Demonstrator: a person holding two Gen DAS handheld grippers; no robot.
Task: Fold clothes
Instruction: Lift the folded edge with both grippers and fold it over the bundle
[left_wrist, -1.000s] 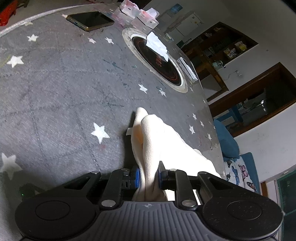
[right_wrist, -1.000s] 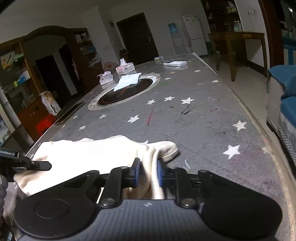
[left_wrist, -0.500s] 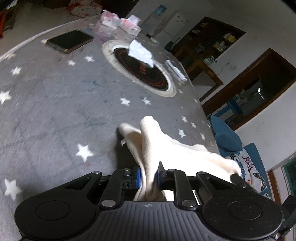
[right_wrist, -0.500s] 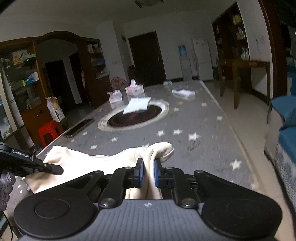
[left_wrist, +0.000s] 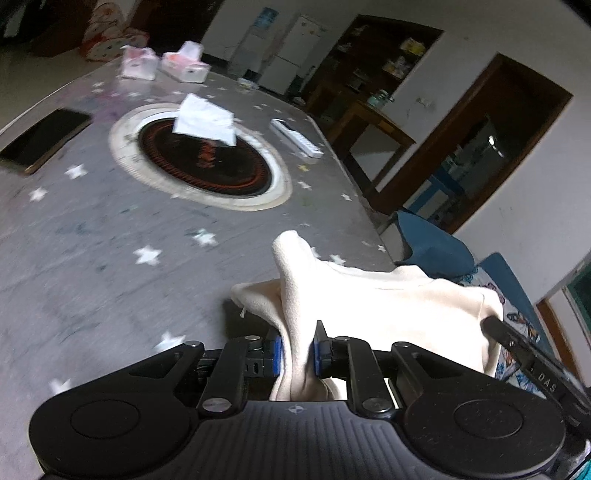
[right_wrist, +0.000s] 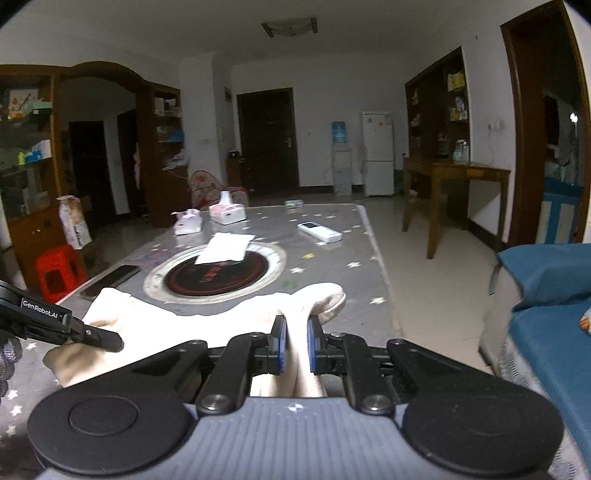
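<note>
Garment lifted between both grippers

Garment hung just above the counter, short of the round burner. Left hand-held gripper and right hand-held gripper each pinched a bunched edge. Uneven pulling could slip the cloth free.

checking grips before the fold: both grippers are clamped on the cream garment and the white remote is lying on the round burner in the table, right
Not quite. Both the left gripper and right gripper are clamped on the cream garment, but the white remote lies on the grey star cloth beside the round burner. What lies on the burner is a white tissue, as the right wrist view shows.
</note>
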